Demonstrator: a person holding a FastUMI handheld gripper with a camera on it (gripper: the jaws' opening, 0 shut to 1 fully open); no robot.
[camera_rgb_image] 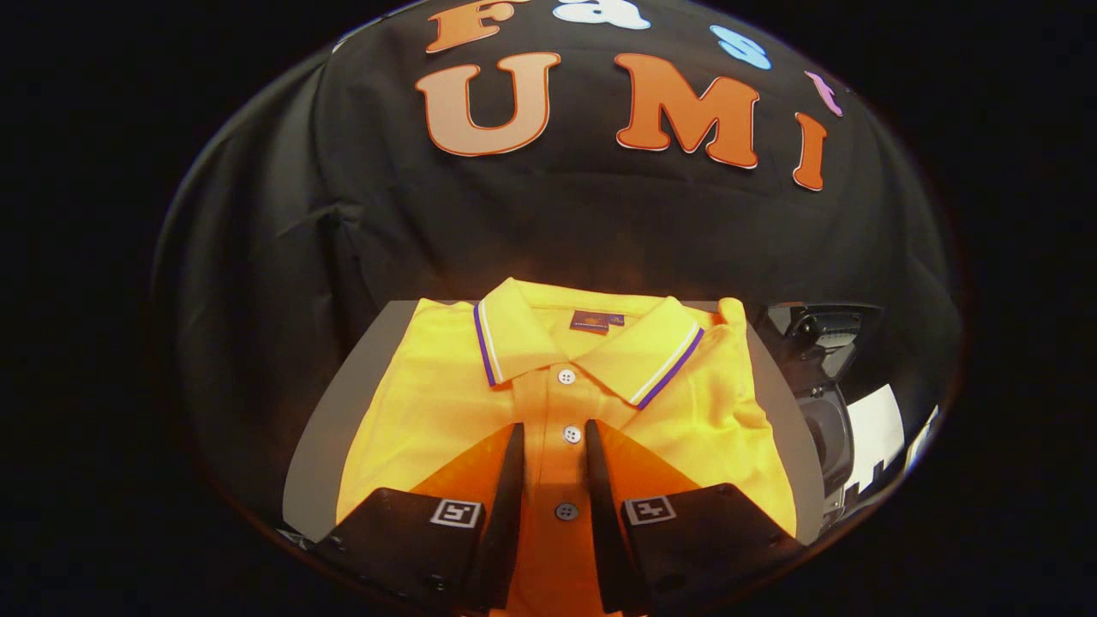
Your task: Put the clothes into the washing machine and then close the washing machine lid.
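Tongs-style gripper (554,428), fingers spread slightly apart and pinching nothing, hovers over the button placket of a folded yellow polo shirt (428,394), collar at twelve o'clock.

We see a black cloth wall (548,223), creased, behind a grey desk (321,446) under warm light.

dim booth | warm light on shirt (480,403) | edges bowed, sharp focus

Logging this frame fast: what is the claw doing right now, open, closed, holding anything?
Claw: open, holding nothing; its fingers straddle the button placket of the folded yellow polo shirt lying on the grey board.
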